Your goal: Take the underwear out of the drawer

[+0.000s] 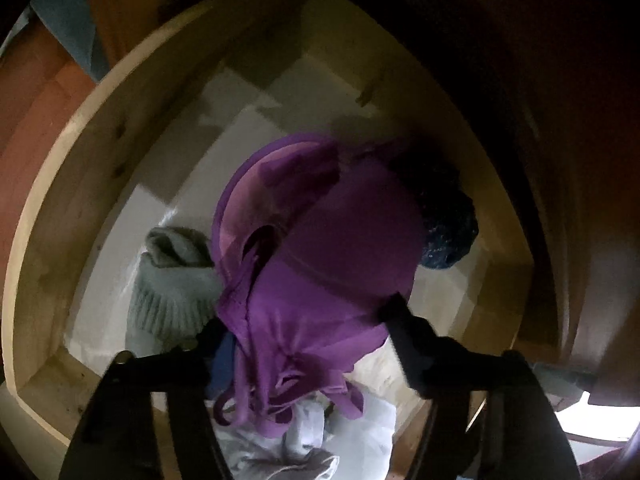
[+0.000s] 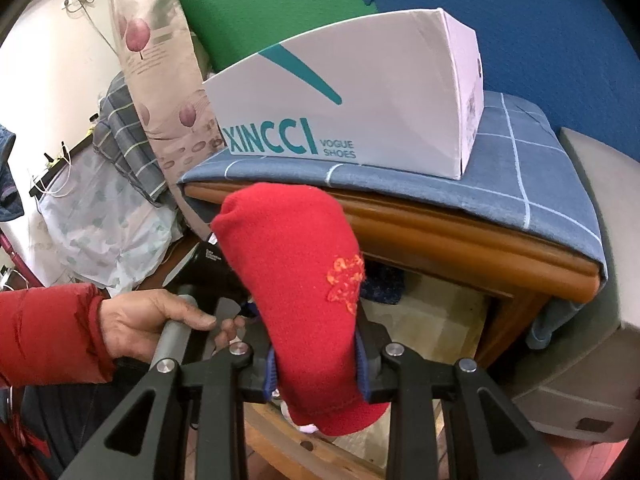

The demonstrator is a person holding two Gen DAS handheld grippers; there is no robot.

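In the left wrist view my left gripper [image 1: 308,320] is shut on a purple bra [image 1: 320,240] and holds it inside the open wooden drawer [image 1: 52,208]. Its straps hang down between the fingers. In the right wrist view my right gripper [image 2: 316,360] is shut on a red sock [image 2: 296,280] with an orange embroidered patch, held up in front of the wooden cabinet [image 2: 460,236]. The open drawer [image 2: 432,320] shows below and behind the sock.
The drawer also holds a grey knit item [image 1: 172,280], a dark blue item [image 1: 448,232] and white cloth [image 1: 352,432]. A white shoe box [image 2: 348,108] stands on a blue checked cloth [image 2: 520,184] on the cabinet. A hand in a red sleeve [image 2: 132,328] holds the left gripper's handle.
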